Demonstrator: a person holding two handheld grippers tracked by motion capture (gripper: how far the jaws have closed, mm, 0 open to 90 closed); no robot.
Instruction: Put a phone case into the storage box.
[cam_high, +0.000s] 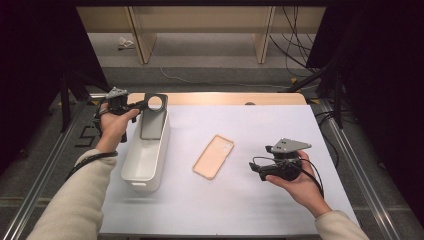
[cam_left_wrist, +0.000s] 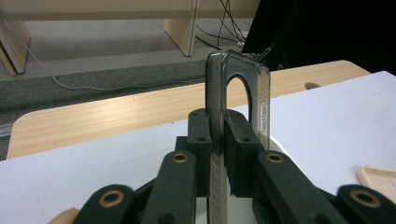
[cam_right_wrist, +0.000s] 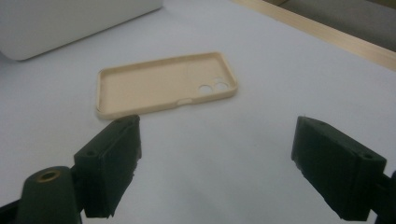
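Note:
My left gripper (cam_high: 141, 104) is shut on the edge of a smoky dark phone case (cam_high: 154, 116), holding it tilted over the far end of a white bin (cam_high: 131, 167). In the left gripper view the case (cam_left_wrist: 238, 88) stands upright, pinched between the two pads at my left gripper (cam_left_wrist: 217, 135). A beige phone case (cam_high: 214, 156) lies open side up on the white mat. My right gripper (cam_high: 256, 168) hovers to its right, open, with nothing between its jaws. In the right gripper view the beige case (cam_right_wrist: 163, 84) lies beyond the wide-apart jaws of my right gripper (cam_right_wrist: 217, 154).
The white mat (cam_high: 260, 210) covers a wooden table (cam_high: 225, 98). The bin's corner (cam_right_wrist: 70, 23) sits beyond the beige case. Past the table's far edge are wooden shelf legs (cam_high: 142, 40) and cables (cam_high: 295, 45) on a grey floor. Dark frames flank both sides.

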